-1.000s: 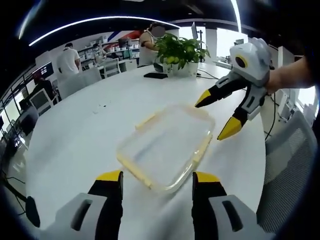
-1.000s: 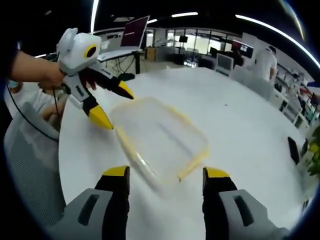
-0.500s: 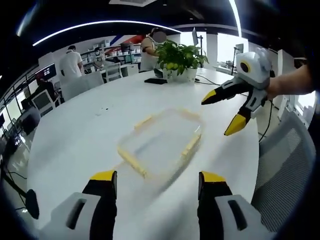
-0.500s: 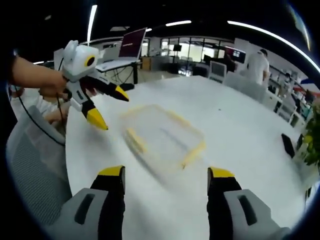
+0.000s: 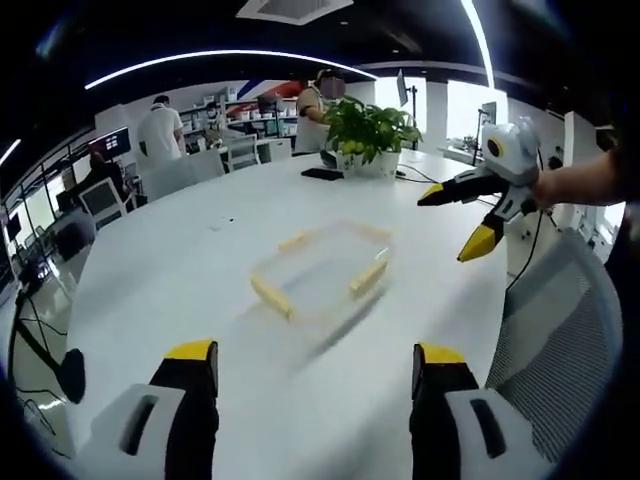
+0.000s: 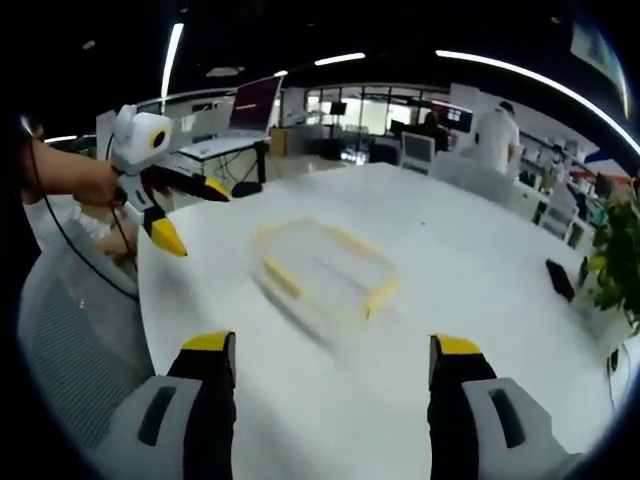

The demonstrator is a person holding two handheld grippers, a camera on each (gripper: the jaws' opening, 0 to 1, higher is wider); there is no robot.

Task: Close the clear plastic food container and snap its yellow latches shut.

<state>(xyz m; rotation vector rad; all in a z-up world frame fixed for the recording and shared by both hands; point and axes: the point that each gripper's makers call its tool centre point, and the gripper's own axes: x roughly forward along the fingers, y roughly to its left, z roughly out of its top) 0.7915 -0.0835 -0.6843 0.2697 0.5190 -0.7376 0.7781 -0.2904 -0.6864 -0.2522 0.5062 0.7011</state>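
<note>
Round white desk (image 5: 150, 290); potted plant (image 5: 368, 125) and black phone (image 5: 322, 174) at 12 o'clock beyond clear rectangular container (image 5: 320, 272), yellow latches (image 5: 272, 296). Left tongs (image 5: 312, 375) and right tongs (image 6: 333, 365) both wide open, empty.

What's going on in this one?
A person holds a two-jaw tool in each hand over a round white table. The clear plastic food container sits on it with its lid on, the yellow latches lying along its edges. Both the left tool and the right tool are open, empty and apart from the container. A potted plant stands further along the table.
</note>
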